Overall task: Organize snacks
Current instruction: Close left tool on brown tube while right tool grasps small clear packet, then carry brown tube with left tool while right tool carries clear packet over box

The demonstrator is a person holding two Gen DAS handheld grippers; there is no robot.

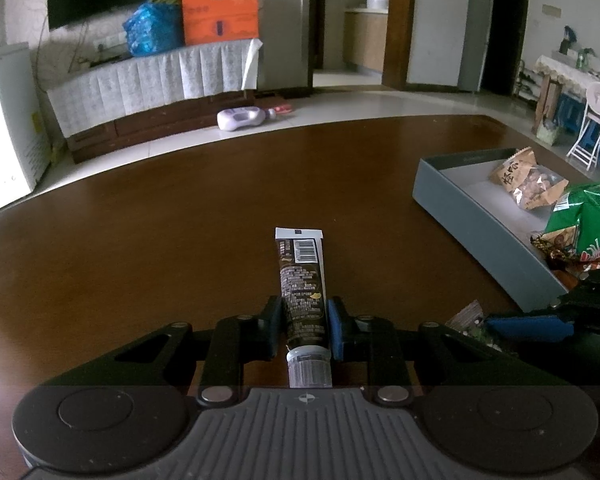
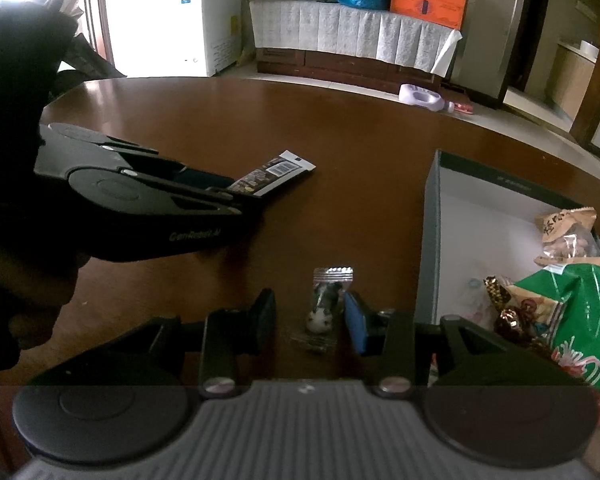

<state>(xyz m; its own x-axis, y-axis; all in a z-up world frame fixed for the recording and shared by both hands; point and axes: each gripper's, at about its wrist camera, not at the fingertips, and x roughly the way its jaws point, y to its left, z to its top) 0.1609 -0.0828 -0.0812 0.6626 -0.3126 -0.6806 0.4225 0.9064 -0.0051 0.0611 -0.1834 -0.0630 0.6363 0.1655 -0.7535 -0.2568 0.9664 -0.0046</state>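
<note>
On the brown tabletop (image 1: 140,240), the left gripper (image 1: 303,322) has its jaws pinching a dark tube (image 1: 302,280), while the right gripper (image 2: 308,320), jaws apparently still slightly spread, straddles a small packet (image 2: 326,304) beside the grey box (image 2: 430,240) near the tabletop's right edge.
</note>
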